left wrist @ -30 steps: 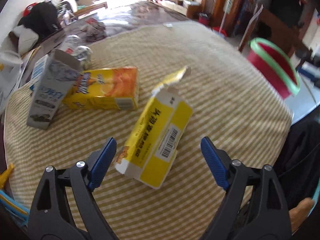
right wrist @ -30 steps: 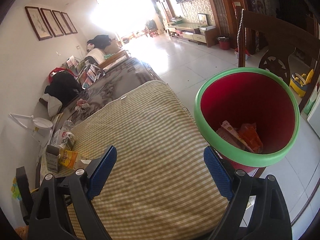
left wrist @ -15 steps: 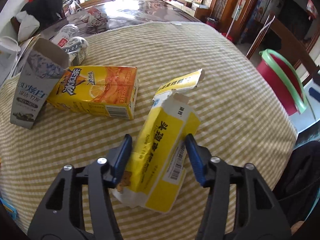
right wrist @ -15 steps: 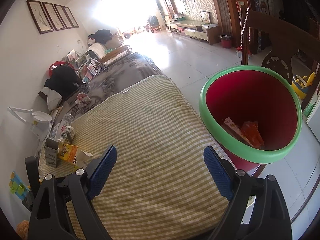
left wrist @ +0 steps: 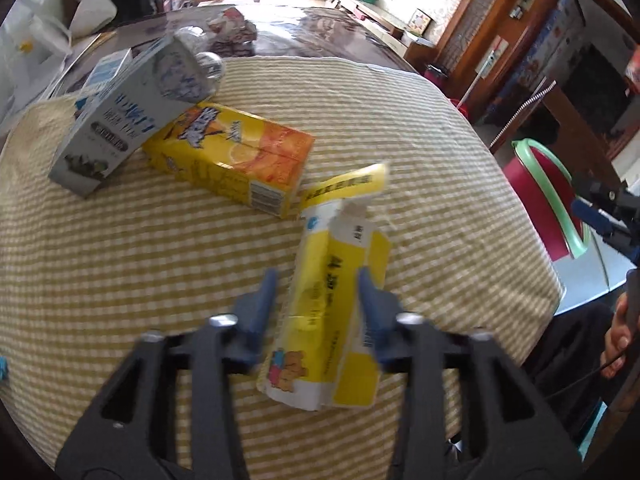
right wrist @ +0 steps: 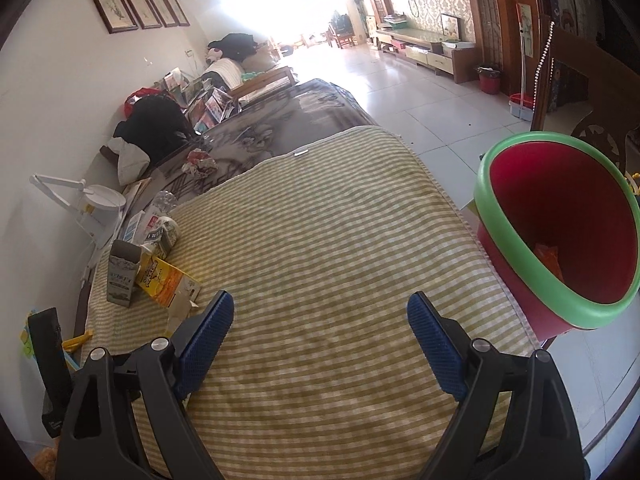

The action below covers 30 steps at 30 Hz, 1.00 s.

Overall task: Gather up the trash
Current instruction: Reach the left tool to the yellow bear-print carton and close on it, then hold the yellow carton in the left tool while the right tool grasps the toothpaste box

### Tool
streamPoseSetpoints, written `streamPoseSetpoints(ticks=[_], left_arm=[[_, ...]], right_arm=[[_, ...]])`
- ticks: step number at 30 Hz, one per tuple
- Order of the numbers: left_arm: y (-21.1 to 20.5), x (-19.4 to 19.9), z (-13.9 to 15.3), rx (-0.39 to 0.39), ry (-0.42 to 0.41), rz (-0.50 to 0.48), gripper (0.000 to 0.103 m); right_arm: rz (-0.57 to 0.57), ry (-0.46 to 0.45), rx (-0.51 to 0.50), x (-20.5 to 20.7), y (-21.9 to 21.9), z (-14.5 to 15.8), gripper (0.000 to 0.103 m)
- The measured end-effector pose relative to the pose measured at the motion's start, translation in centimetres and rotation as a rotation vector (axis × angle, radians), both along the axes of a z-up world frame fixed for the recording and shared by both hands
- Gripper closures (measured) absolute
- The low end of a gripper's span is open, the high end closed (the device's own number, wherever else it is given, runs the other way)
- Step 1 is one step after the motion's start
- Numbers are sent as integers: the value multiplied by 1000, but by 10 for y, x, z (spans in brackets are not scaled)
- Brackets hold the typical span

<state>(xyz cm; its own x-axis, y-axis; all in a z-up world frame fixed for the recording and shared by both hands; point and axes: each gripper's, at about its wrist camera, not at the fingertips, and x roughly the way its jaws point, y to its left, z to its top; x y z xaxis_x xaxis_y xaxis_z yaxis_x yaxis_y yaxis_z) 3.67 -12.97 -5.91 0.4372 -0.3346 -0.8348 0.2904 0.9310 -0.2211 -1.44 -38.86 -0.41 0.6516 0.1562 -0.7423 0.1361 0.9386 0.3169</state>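
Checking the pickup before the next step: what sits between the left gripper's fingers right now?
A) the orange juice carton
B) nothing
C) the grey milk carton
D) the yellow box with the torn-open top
D: in the left wrist view, the left gripper has its blue fingers on either side of the yellow box, whose top flap is torn open.

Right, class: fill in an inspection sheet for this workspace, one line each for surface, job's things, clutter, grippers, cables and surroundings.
Surface: striped yellow-green cloth over the table.
Job's things: torn yellow carton, orange juice carton and grey carton on the cloth; red bin beside the table, trash inside.
Clutter: crushed bottles, papers at the far edge.
Grippers: left gripper astride the yellow carton, grip uncertain; right gripper open, empty.
Cables: nothing seen.
Surroundings: tiled floor, framed pictures.
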Motion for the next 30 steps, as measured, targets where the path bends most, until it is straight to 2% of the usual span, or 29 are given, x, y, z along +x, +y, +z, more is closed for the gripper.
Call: streamPoseSetpoints(ticks=[3, 4, 6, 7, 8, 10, 13, 17, 20, 23, 26, 30], left_arm=[[-15, 3, -7, 20, 16, -38, 41], [-19, 4, -11, 39, 24, -46, 33], [-27, 5, -21, 71, 37, -55, 32], [-28, 5, -25, 81, 43, -53, 36], [-29, 4, -30, 87, 51, -44, 44], [-24, 2, -31, 60, 42, -13, 51], [-5, -2, -25, -12, 38, 59, 53], [30, -20, -8, -73, -33, 201, 53], [51, -32, -2, -82, -74, 297, 52], [67, -39, -2, -52, -101, 348, 52], [75, -35, -5, -37, -100, 394, 52], [95, -30, -19, -56, -51, 445, 50]], right_arm=[[9, 1, -13, 0, 5, 2, 18], [6, 1, -9, 0, 4, 2, 18], [-1, 4, -9, 0, 5, 2, 18], [-3, 5, -9, 0, 5, 2, 18], [-4, 5, -11, 0, 5, 3, 18], [-4, 7, -15, 0, 5, 2, 18], [8, 11, -16, 2, 9, 2, 17], [72, 13, -26, 15, 27, 3, 17], [161, 10, -45, 32, 53, 7, 17], [291, 12, -88, 54, 90, 11, 17], [447, 6, -171, 77, 135, 19, 17], [675, 12, -324, 104, 204, 25, 17]])
